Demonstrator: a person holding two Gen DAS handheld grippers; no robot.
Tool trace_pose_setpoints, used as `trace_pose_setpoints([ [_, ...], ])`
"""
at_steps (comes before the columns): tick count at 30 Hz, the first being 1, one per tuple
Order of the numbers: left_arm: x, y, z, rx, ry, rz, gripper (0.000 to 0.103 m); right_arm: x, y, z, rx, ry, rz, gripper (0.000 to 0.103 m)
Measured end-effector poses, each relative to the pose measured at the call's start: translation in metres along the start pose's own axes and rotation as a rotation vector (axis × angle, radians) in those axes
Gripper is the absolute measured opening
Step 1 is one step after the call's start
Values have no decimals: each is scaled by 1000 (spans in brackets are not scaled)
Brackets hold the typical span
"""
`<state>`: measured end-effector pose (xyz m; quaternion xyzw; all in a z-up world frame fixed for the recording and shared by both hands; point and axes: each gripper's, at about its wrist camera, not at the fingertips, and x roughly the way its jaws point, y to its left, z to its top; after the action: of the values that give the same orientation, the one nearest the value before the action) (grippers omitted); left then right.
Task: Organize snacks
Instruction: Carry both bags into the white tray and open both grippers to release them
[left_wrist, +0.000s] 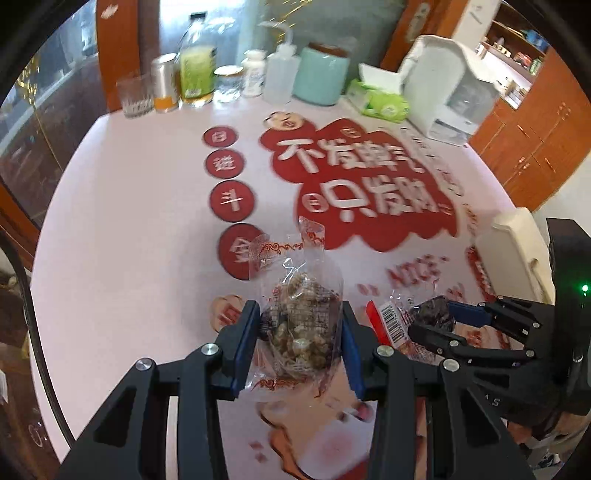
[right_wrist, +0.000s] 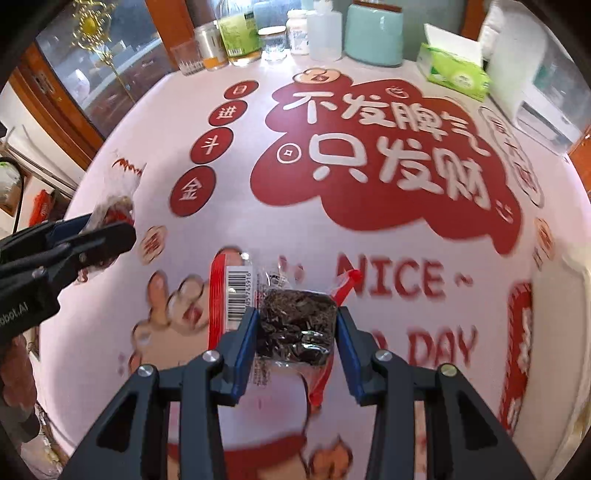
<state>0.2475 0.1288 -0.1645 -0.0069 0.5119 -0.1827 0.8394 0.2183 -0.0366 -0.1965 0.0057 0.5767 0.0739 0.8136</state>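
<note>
The pale pink table covering (right_wrist: 110, 177) printed with red Chinese characters and the words "NICE DAY" is spanning both views. Along its far edge, a white countertop appliance (left_wrist: 448, 81) is standing at the right. To its left are sitting a teal cylindrical canister (right_wrist: 373, 31), a green tissue pack (right_wrist: 456, 75), a tall clear bottle of yellow-green liquid (left_wrist: 197, 61), a white squeeze bottle (left_wrist: 281, 70), a small white pill bottle (left_wrist: 255, 72), a silver-and-orange can (left_wrist: 165, 83), and a clear drinking glass (left_wrist: 135, 95).

The left gripper (left_wrist: 299, 334) is clamping a clear plastic packet of brown nut pieces with red printed trim (left_wrist: 301, 325) between its blue pads, at the near centre of the left wrist view. The packet's upper end is standing up past the fingertips.

The right gripper (right_wrist: 297, 332) is clamping a clear packet of dark sunflower seeds with a red edge and barcode label (right_wrist: 295, 321), at the near centre of its own view, just right of the left gripper.
</note>
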Motion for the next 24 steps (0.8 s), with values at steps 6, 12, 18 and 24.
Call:
trace_pose_setpoints([
  [6,-54,-71,-7,34,-53,-51,40,-67,-22,-36,28,-90,-20,42],
  [12,-98,-154,-10,135,-128,-80,40,-127,-66,-72,108,-171,-31,42],
  [18,-105,-238,-17,170,-138,-94,40,-168,-119,-110,164,-251,-34,42],
  [24,-83,-331,-27,159,-105,-88,41,-206,-204,-151,194,-286,-40,42],
])
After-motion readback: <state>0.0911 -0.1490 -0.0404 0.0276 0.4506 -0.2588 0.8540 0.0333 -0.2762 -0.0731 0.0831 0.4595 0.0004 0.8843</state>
